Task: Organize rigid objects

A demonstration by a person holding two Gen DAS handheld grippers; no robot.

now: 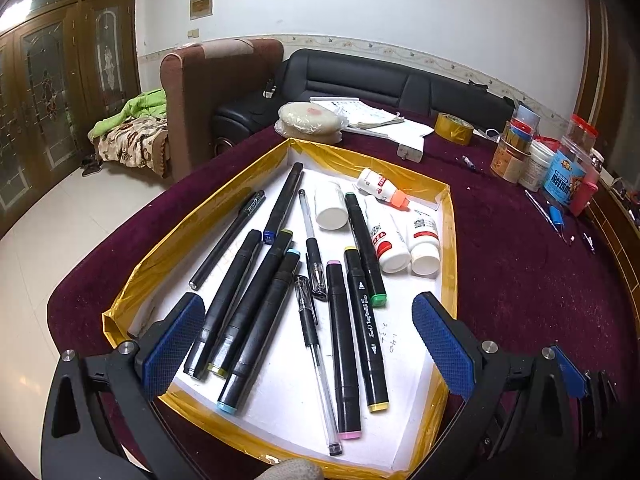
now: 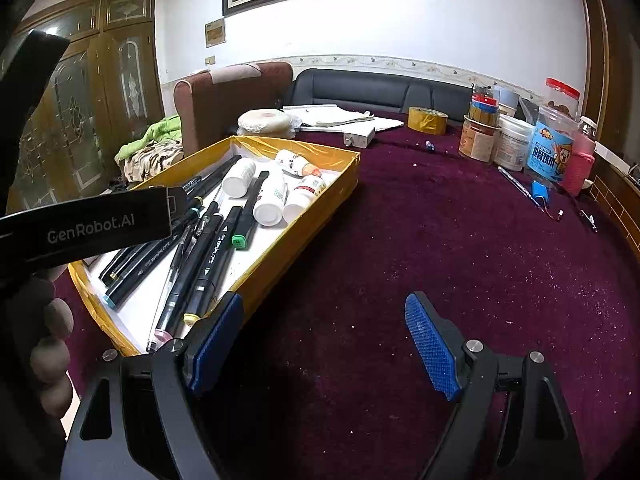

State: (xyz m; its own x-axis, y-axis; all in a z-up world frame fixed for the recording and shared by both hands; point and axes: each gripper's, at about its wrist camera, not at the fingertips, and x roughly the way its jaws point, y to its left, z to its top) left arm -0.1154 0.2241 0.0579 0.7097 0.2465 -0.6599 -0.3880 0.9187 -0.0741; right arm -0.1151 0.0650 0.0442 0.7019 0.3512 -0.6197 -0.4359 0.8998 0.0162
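My left gripper (image 1: pixel 308 344) hangs spread over the tray (image 1: pixel 450 240), holding nothing; right gripper (image 2: pixel 324 344) spread over bare cloth; markers (image 1: pixel 344 344) lie askew at 6 o'clock, bottles (image 1: pixel 424 248) at 1; I should pinch one marker mid-barrel, squarely.

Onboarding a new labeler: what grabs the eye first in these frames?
The yellow-taped tray on the maroon tablecloth, packed with black markers lying lengthwise and white bottles at its far right. Next, the open left tool over the markers, and the jar cluster at the table's far right.
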